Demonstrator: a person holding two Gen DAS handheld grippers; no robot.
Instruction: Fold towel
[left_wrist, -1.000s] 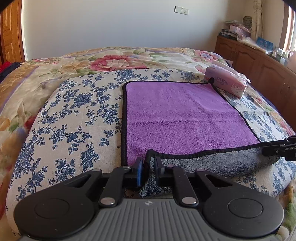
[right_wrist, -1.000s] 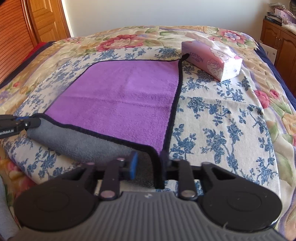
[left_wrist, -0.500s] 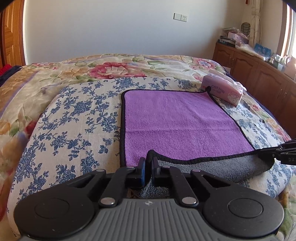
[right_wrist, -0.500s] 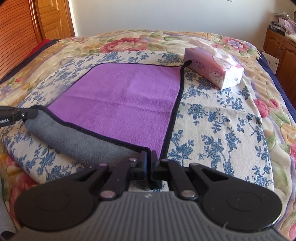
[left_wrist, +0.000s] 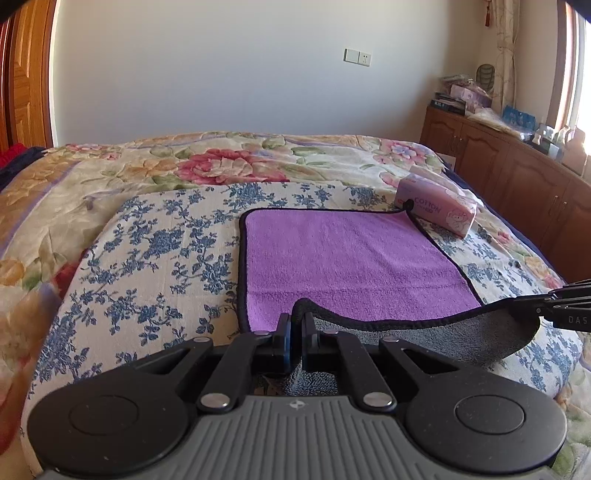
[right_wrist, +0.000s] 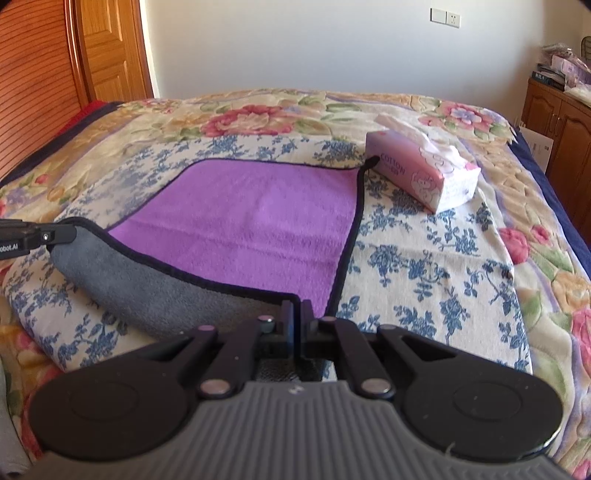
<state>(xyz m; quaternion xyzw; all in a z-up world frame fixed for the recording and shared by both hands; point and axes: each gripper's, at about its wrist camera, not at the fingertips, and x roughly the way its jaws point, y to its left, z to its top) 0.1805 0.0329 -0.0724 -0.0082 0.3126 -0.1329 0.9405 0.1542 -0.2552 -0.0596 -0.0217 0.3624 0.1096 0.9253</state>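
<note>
Towel (left_wrist: 351, 258), purple on its upper face and grey beneath with a black bound edge, lay spread on the blue-flowered bedspread (left_wrist: 155, 258), its far right corner touching the pink tissue box (left_wrist: 437, 210). Only its near edge was raised off the bedspread. The left gripper (left_wrist: 295, 326) was closed to a narrow slit on the near left corner, and the right gripper (right_wrist: 297, 314) was pinched likewise on the near right corner, so the near hem hung between them in a shallow sag with the grey underside showing. Each hold seemed to take in little more than the bound edge, so a quick pull toward the tissue box could probably slip a corner free and drop that side in a crumple. If the two grippers travelled unevenly, the hem would likely land skewed against the far edge, leaving a crooked fold. The slack between the corners might drag on the purple face and bunch it, since plush cloth tends to cling to itself. The hanging loop at the far right corner lay against the tissue box, and a fold carried too far could nudge that box or lay the near hem over it. Carried too low, the near hem might catch the bedspread and pull it into wrinkles beneath the towel.
</note>
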